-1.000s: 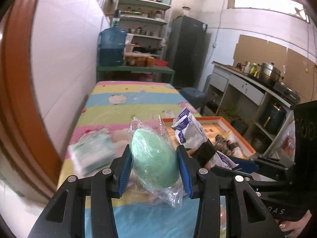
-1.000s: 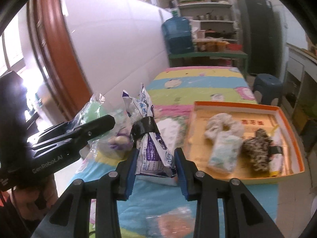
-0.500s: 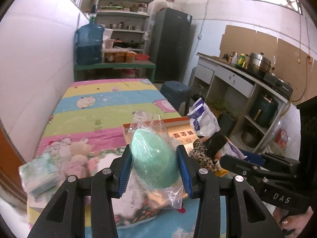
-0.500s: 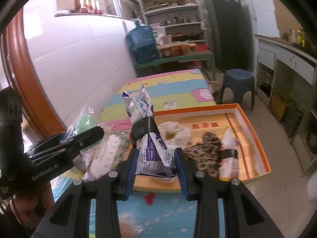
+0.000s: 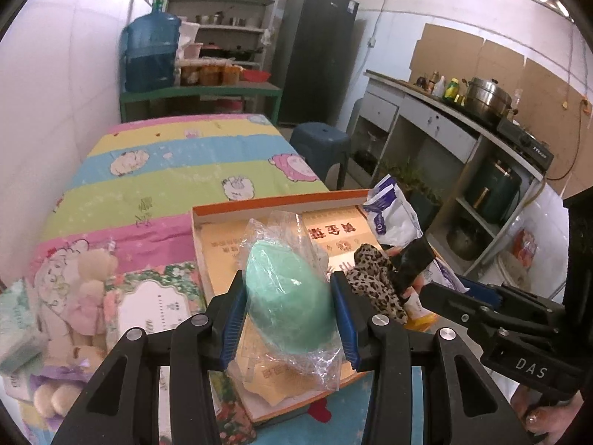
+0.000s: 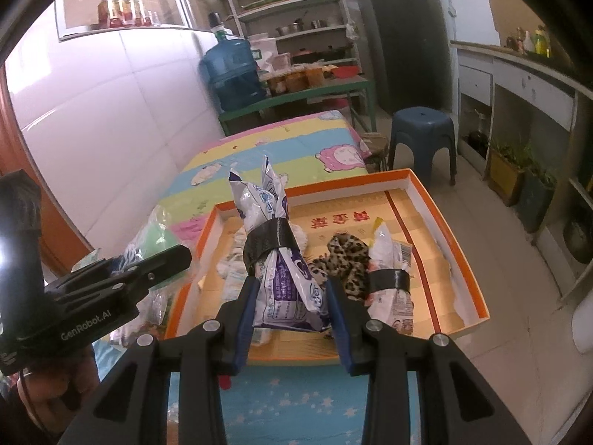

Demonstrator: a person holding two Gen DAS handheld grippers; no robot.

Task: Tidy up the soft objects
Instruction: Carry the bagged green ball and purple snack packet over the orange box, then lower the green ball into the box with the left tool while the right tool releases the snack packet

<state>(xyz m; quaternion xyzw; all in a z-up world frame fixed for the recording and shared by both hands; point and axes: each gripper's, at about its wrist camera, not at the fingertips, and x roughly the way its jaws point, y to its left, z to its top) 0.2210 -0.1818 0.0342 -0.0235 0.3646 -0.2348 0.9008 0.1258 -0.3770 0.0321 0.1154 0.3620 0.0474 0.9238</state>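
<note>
Left gripper (image 5: 289, 304) has its jaws clamped on a green sponge in clear wrap (image 5: 287, 296), held over the orange tray's (image 6: 441, 215) left edge. Right gripper (image 6: 291, 307) pinches a taped white/purple bag (image 6: 285, 278) above the tray's near edge, w/ a leopard-print cloth (image 6: 344, 256) lying just beside it.

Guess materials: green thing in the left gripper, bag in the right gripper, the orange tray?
Green lump: looks like matte foam or sponge, wrapped in clear crinkly plastic film that glints. White-and-purple bag: glossy printed plastic film, creased, cinched by a black band. Orange tray: probably cardboard, a box lid with thin folded walls, white inner faces and a printed base.
</note>
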